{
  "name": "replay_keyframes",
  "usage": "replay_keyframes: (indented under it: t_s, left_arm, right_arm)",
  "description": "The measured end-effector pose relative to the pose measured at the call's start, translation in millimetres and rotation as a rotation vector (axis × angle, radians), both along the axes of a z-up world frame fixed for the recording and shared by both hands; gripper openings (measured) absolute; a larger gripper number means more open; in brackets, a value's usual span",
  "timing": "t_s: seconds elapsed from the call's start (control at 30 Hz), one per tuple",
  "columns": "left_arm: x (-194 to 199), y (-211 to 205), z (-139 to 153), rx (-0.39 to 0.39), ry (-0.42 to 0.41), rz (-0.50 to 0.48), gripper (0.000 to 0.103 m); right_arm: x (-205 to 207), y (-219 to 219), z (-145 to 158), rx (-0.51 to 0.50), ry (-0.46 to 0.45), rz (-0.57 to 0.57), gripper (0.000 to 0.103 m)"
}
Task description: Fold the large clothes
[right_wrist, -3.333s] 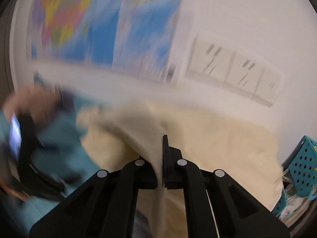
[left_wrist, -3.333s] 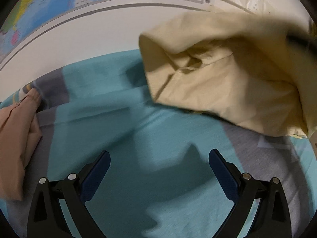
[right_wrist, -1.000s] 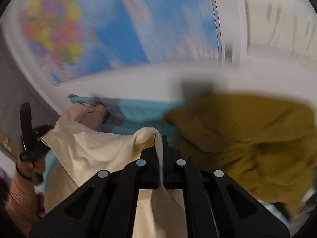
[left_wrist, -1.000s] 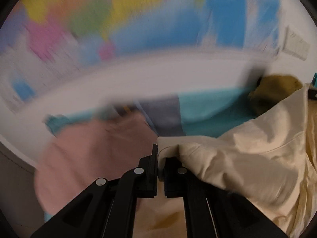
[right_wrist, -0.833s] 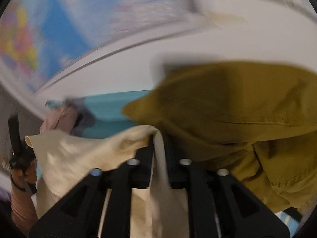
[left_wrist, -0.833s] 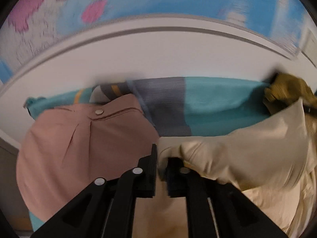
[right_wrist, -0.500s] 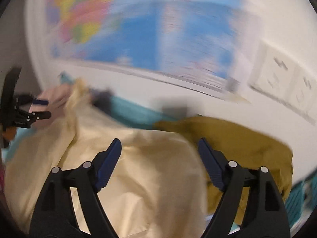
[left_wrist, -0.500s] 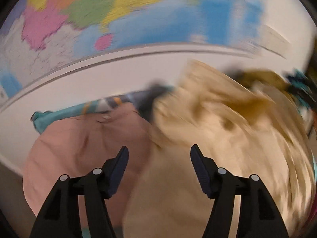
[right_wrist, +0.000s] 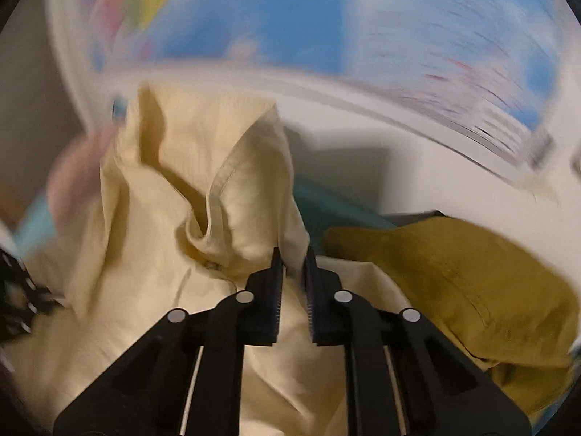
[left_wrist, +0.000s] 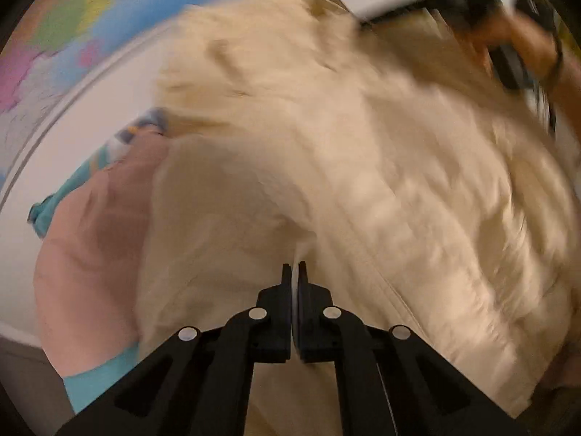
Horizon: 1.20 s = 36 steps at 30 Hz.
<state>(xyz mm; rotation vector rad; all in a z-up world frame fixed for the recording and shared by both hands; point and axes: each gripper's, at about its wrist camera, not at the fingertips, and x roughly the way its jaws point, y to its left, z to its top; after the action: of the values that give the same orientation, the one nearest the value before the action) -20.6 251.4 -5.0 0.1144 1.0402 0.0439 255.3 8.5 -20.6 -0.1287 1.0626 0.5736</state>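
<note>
A large cream garment [left_wrist: 363,181] lies crumpled over the bed and fills most of the left wrist view. My left gripper [left_wrist: 295,272] is shut on a thin edge of it, which shows as a pale sliver between the jaws. In the right wrist view the same cream garment [right_wrist: 163,254] rises in folds. My right gripper [right_wrist: 292,254] is closing around a hanging fold of it, with a narrow gap still between the pads. The picture is blurred by motion.
A pink garment [left_wrist: 83,254] lies left of the cream one on the teal bedsheet [left_wrist: 94,378]. A mustard garment [right_wrist: 454,283] is heaped at the right. A coloured wall map [right_wrist: 290,18] hangs behind. A hand holding the other gripper [left_wrist: 515,36] shows at the top right.
Both grippers let go of the cream garment and stood wide open half a second ago. Both have dropped closer to the cloth and closed on new spots. The garment now lies lower.
</note>
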Motion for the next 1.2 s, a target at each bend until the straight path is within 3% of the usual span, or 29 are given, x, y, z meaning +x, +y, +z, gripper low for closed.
replay_keyframes:
  t_s: [0.07,0.13,0.2,0.27,0.37,0.4,0.47,0.53,0.67,0.7,0.8,0.9,0.93,1.0,1.07,1.13,1.2]
  left_arm:
    - [-2.6,30.1,29.6,-0.017,-0.100,0.095,0.001]
    - [-3.7,67.6,49.0,-0.041,-0.175,0.207,0.001]
    - [1.2,101.5,51.6,-0.035,-0.192,0.303,0.002]
    - [8.9,129.7,39.1,-0.050,-0.158,0.353,0.004]
    - [17.2,154.2,18.6,-0.004,-0.084,0.465,0.026]
    - [15.8,157.7,13.5,0.009,-0.081,0.483,0.036]
    - [6.6,157.8,14.7,0.038,-0.104,0.512,0.046]
    - [-5.2,153.4,25.8,0.041,-0.160,0.502,0.046]
    - [-39.7,128.5,64.2,0.000,-0.309,0.421,0.047]
    - [-47.9,116.4,77.6,-0.008,-0.345,0.390,0.052]
    - [-58.6,84.6,96.0,-0.005,-0.413,0.298,0.054]
    - [-60.9,48.6,103.6,-0.012,-0.435,0.197,0.058]
    - [-59.1,36.1,102.8,-0.020,-0.442,0.161,0.059]
    - [-54.2,14.6,99.7,-0.028,-0.440,0.099,0.060]
    - [-46.2,-6.4,92.6,-0.036,-0.431,0.036,0.062]
    - [-36.2,-23.3,83.5,-0.045,-0.400,-0.007,0.062]
    - [-27.0,-39.7,78.6,-0.053,-0.373,-0.047,0.062]
  right_arm:
    - [18.1,-17.0,2.4,0.084,0.029,-0.095,0.009]
    - [32.3,-24.6,-7.7,0.098,0.067,-0.174,0.009]
    - [33.8,-23.3,-18.0,0.071,0.087,-0.198,0.011]
    - [29.2,-24.3,-17.2,0.073,0.082,-0.212,0.027]
    - [3.6,-44.8,9.7,0.111,0.025,-0.241,0.049]
    - [-7.7,-55.6,20.8,0.134,0.003,-0.237,0.053]
    - [-37.5,-80.6,41.3,0.154,-0.036,-0.221,0.063]
    - [-75.4,-107.4,57.3,0.150,-0.059,-0.214,0.073]
    - [-146.8,-152.7,59.9,0.144,-0.018,-0.211,0.081]
    - [-171.5,-167.1,56.1,0.137,0.003,-0.224,0.083]
    - [-231.3,-191.7,31.3,0.121,0.099,-0.249,0.084]
    - [-284.6,-206.9,2.2,0.217,0.206,-0.278,0.084]
    - [-298.2,-208.7,-2.5,0.241,0.226,-0.276,0.084]
    - [-321.9,-209.1,-15.9,0.300,0.281,-0.283,0.072]
    - [-331.6,-207.3,-17.4,0.360,0.293,-0.261,0.030]
    - [-333.4,-210.4,-4.4,0.362,0.257,-0.264,0.011]
    - [-328.8,-218.5,27.3,0.353,0.161,-0.287,0.006]
